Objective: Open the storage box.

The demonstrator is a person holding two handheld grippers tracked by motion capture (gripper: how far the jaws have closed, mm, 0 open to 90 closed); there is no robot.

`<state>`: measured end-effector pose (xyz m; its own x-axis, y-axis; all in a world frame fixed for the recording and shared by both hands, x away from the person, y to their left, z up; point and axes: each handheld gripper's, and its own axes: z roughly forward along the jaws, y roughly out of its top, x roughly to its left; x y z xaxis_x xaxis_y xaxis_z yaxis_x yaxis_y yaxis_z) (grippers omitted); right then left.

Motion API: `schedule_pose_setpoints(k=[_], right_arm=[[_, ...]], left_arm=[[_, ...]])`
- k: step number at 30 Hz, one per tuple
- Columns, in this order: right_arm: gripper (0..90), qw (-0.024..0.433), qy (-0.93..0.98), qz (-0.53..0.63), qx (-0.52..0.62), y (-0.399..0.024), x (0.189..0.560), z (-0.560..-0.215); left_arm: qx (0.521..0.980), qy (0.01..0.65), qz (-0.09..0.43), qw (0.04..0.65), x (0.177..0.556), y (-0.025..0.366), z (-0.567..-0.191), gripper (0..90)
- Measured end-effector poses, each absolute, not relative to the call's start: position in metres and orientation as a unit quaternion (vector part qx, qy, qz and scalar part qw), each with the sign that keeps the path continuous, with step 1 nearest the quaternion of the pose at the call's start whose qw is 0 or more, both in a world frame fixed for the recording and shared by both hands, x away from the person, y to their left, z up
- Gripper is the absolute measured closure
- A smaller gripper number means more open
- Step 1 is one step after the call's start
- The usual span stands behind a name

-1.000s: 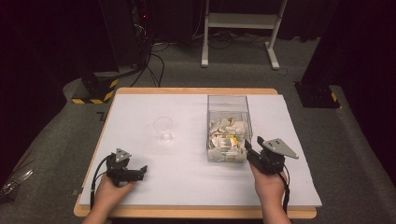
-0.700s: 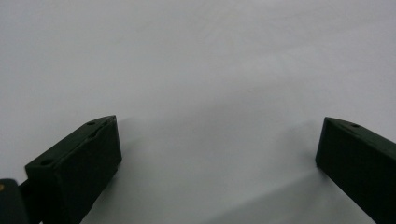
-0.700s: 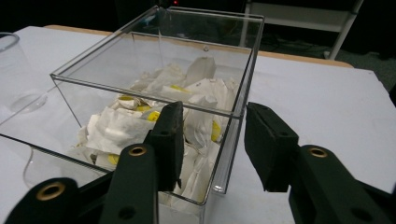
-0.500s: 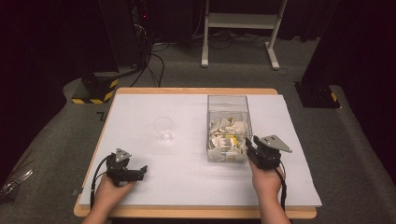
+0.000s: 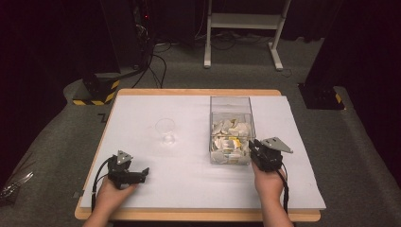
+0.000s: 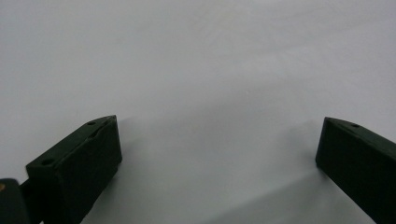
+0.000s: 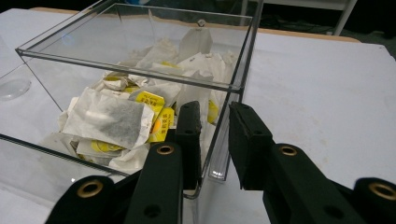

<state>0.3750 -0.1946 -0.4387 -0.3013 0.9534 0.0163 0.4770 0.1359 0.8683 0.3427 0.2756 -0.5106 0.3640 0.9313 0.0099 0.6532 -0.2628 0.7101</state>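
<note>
1. Dark curtains and trailing cables ring the room, and in the middle sits the white counter (image 5: 198, 189) with its wooden edge.
2. Over on the right half stands the clear plastic box (image 5: 231, 105), open on top, heaped with white tea bags (image 7: 109, 119) carrying yellow tags.
3. Look at the right hand-held gripper (image 7: 215, 135): it's right at the box's near right corner, one jaw inside the box and the other outside.
4. Its jaws have just been closing, and now they stand narrow with the clear side wall between them; whether the pads actually press that wall I cannot tell for sure, but they are drawn in tight.
5. From the high view, the right hand-held gripper (image 5: 265, 153) is at the box's near end, grey plate on top, cable trailing back along the forearm.
6. A clear glass cup (image 5: 165, 130) stands upright left of the box, well apart from both hands.
7. The left hand-held gripper (image 5: 137, 175) rests low at the near left of the counter, jaws spread wide with bare white surface between them.
</note>
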Motion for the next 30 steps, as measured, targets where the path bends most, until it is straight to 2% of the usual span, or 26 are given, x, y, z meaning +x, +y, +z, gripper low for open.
schedule_pose_setpoints(k=[30], right_arm=[[77.4,0.291,0.692,0.414,0.516,-0.195,0.362,-0.444]], left_arm=[[0.764,0.519,0.220,0.315,0.343,0.276,-0.511,0.6]])
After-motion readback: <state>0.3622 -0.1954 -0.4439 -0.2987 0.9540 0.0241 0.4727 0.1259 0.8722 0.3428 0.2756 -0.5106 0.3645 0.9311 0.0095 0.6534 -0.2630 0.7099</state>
